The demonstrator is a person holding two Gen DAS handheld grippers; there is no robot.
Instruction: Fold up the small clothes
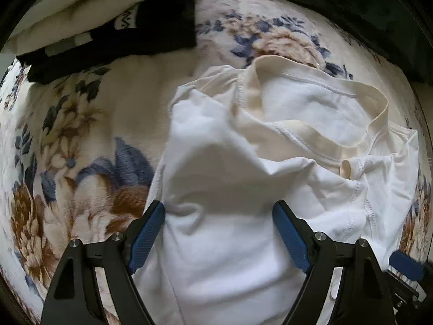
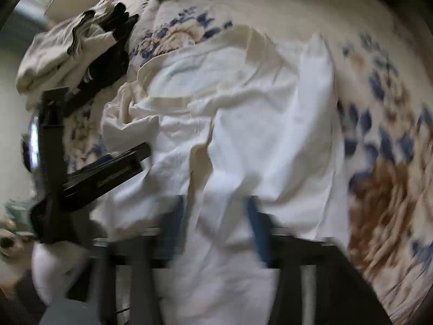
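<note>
A white pair of briefs (image 1: 243, 162) with a cream waistband (image 1: 311, 135) lies crumpled on the flowered blanket (image 1: 81, 149). My left gripper (image 1: 219, 214) is open above its near edge, with cloth between the blue pads (image 1: 147, 233) but not pinched. In the right wrist view the same white garment (image 2: 257, 135) fills the middle. My right gripper (image 2: 216, 216) is blurred; its blue fingers (image 2: 259, 230) stand apart with white cloth bunched between them. The left gripper's black body (image 2: 94, 173) shows at the left of that view.
A pile of folded clothes, black (image 1: 135, 32) and cream (image 1: 81, 5), lies at the far left of the blanket; it also shows in the right wrist view (image 2: 81, 54). A dark cloth (image 1: 365, 13) lies at the far right edge of the bed.
</note>
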